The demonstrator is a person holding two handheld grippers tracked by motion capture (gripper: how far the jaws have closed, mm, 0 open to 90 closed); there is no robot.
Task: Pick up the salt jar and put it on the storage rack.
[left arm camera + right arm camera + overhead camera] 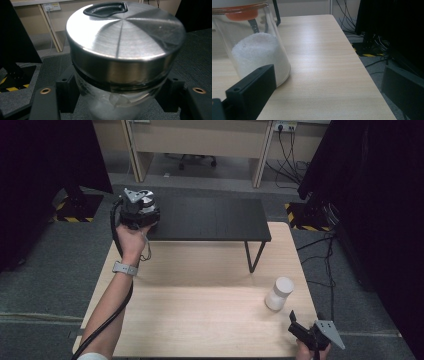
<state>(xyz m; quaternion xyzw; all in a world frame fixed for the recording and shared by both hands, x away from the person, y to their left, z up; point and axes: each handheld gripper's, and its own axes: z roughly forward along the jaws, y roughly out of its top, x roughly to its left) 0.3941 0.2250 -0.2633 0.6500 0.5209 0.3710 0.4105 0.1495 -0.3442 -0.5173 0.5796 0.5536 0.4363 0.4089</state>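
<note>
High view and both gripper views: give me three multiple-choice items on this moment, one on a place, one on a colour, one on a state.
1. Where is the metal-lidded jar?
A. on the wooden table
B. between the left gripper's jaws at the black shelf's left end
C. on the floor

2. What colour are the contents of the white-capped jar?
A. white
B. green
C. black

3. What is the right gripper doing?
A. clamping the white-capped jar
B. open beside it
C. lifting the shelf

B: the jaws flank the glass.
A: white grains show through the glass.
B: its jaws stand spread, short of the jar.
</note>
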